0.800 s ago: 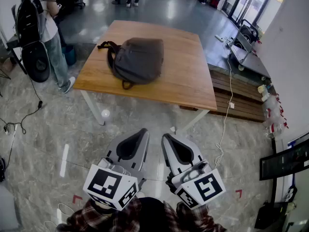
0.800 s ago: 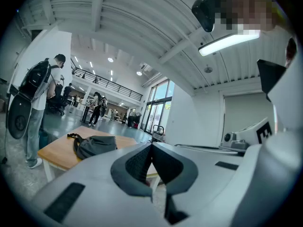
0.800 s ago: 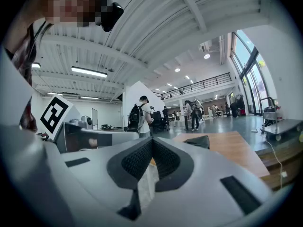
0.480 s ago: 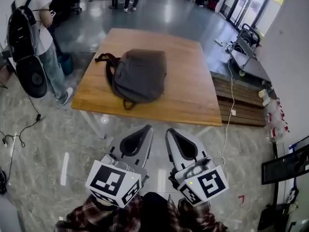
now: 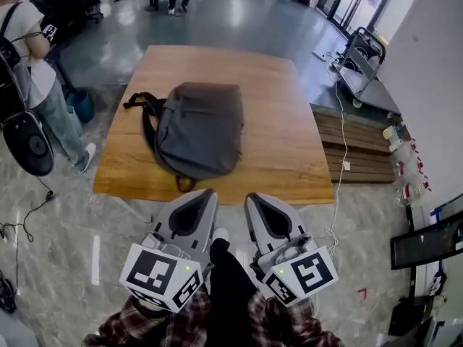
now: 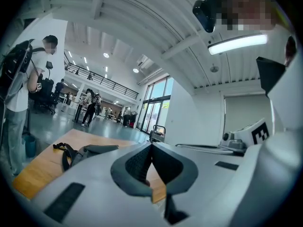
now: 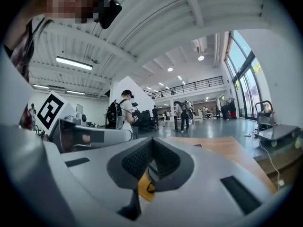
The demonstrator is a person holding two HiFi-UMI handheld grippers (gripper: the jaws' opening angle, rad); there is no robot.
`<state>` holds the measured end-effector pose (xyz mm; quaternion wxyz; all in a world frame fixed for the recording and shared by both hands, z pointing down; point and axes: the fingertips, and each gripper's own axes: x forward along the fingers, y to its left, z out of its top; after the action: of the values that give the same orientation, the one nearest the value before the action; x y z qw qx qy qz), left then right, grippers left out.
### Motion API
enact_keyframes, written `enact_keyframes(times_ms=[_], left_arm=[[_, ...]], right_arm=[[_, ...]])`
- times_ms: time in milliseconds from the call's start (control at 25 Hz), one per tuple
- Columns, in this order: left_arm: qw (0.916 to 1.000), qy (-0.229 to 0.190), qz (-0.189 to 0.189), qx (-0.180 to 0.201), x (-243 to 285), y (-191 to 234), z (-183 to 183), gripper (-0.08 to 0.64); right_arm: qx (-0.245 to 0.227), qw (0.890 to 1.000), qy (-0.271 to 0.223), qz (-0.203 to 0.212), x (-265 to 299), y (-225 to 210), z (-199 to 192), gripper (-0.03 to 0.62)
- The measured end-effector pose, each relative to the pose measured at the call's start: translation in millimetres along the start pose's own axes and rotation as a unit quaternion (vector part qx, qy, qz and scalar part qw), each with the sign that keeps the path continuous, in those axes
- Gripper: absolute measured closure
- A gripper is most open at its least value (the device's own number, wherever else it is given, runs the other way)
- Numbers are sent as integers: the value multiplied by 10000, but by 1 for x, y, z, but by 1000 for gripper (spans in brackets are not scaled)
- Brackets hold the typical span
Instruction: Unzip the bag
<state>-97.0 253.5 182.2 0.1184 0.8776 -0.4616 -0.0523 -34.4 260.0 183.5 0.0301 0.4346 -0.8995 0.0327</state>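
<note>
Polished grey floor (image 5: 58, 215) ran around a wooden surface (image 5: 289, 121), and on that surface lay the grey bag (image 5: 199, 129), flat, its straps (image 5: 145, 110) trailing off the side away from the windows. A person (image 5: 29, 63) stood on the floor beyond the straps, well apart from the bag.

Both tools hung short of the bag, over the floor, not touching it. The left hand-held gripper (image 5: 208, 194) had its jaws pressed together with nothing between them, and so had the right hand-held gripper (image 5: 250, 196); their own views showed the pads meeting at the tip, the bag lying beyond.

By my reckoning the step was the approach, and the unzipping had not begun. From where I stood the zip pull could not be made out on the bag. To do it well, both sets of jaws would need parting before contact. One should pin the cloth beside the zip's closed end. The other should nip the pull tab alone, not the fabric, and draw it along the track, low and steady, so the bag would not drag across the surface.
</note>
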Motion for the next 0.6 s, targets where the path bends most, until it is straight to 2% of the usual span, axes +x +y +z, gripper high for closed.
enact_keyframes(times_ms=[320, 600], left_arm=[[9998, 26, 204, -79, 109, 70, 7, 551], [9988, 20, 496, 21, 197, 101, 33, 551]], right_arm=[[-18, 10000, 54, 8, 97, -99, 6, 584], [-15, 9994, 14, 336, 159, -174, 31, 584]])
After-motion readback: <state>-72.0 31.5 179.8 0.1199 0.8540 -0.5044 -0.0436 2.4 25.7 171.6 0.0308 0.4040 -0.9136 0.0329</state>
